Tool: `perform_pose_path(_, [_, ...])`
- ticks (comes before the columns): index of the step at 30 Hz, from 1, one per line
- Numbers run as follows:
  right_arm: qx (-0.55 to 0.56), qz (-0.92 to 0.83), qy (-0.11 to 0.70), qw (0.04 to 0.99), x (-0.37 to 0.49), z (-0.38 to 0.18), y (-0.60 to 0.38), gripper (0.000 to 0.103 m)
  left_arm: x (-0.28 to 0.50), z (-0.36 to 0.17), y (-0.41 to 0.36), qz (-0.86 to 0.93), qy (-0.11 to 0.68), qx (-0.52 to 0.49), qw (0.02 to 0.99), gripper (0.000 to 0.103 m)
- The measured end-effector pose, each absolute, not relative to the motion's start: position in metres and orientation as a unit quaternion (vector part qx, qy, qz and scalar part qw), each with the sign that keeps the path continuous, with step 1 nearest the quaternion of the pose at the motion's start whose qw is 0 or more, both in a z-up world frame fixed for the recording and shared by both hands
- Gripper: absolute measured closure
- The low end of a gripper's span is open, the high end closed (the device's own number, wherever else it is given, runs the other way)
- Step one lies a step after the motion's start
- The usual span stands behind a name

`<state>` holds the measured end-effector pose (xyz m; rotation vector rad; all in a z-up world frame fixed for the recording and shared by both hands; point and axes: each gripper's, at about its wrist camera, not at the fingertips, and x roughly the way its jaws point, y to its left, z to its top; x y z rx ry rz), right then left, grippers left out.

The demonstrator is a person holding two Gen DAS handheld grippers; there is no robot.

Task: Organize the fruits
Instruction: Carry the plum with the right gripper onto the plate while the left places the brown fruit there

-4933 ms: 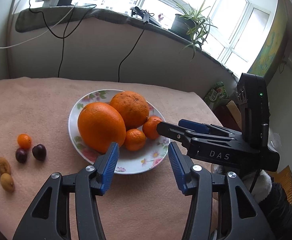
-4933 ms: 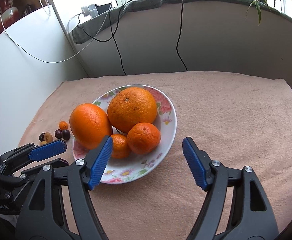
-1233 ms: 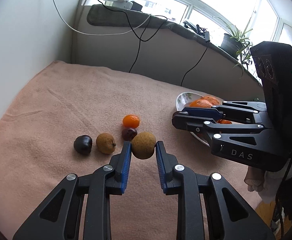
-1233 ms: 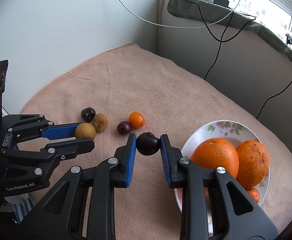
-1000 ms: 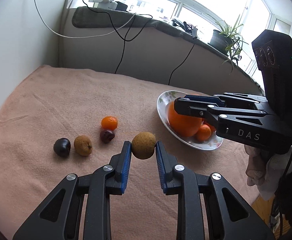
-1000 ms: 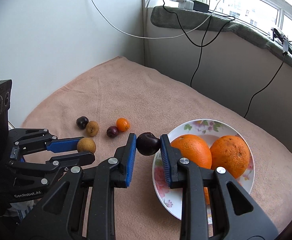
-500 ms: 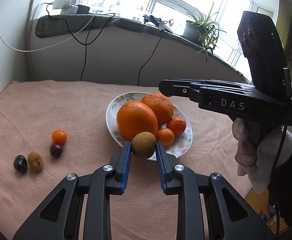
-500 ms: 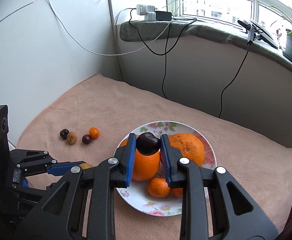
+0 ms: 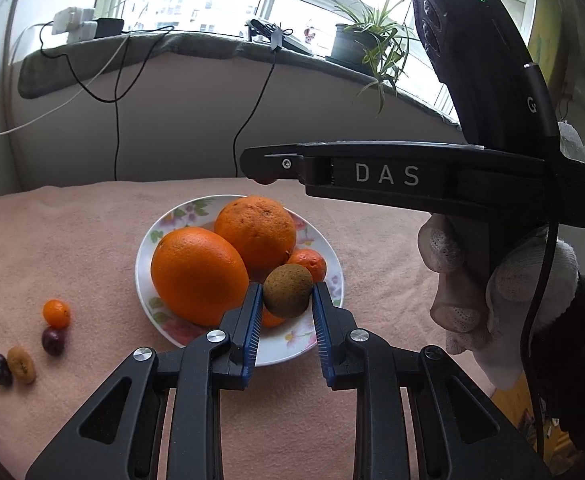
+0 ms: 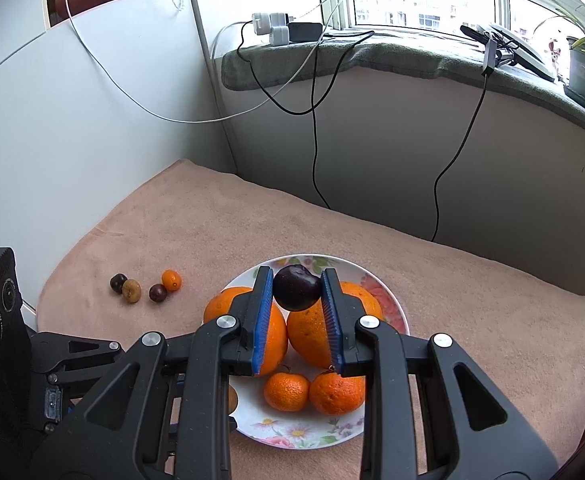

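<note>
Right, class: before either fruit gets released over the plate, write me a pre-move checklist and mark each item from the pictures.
1. Left claw grips the brown fruit: ok.
2. Right claw grips the dark plum: ok.
3. Both fruits over the plate: ok.
4. Free spot on the plate: ok, bare near rim; oranges crowd the middle.
5. Height above the plate: cannot tell.
6. All loose fruit collected: not ok, four small fruits remain on the cloth.

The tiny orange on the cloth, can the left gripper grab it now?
Probably not yet: the left gripper is shut on a brown fruit over the plate; the tiny orange lies off to the side.
</note>
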<state>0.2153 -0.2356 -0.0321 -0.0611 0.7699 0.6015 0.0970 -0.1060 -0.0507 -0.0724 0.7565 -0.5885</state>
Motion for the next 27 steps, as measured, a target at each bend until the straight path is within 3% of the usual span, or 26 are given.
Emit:
perform_pose_path(23, [-0.028, 0.301, 0.399, 0.866, 0.252, -0.058, -0.214, 0.077, 0.098, -0.055, -0.118, -0.275, 0.368, -0.01, 0.888, 0.079])
perform_pose_path(24, [-0.027, 0.301, 0.399, 0.866, 0.252, -0.059, -0.214, 0.076, 0.098, -0.055, -0.118, -0.275, 0.368, -0.01, 0.888, 0.076])
perform_pose_path(26, [-0.024, 0.298, 0.396, 0.868, 0.251, -0.058, -0.215, 0.061, 0.098, -0.055, -0.117, -0.273, 0.366, -0.012, 0.89, 0.073])
perform_pose_path(27, [-0.023, 0.295, 0.392, 0.871, 0.25, -0.056, -0.216, 0.045, 0.098, -0.055, -0.116, -0.272, 0.365, -0.012, 0.89, 0.072])
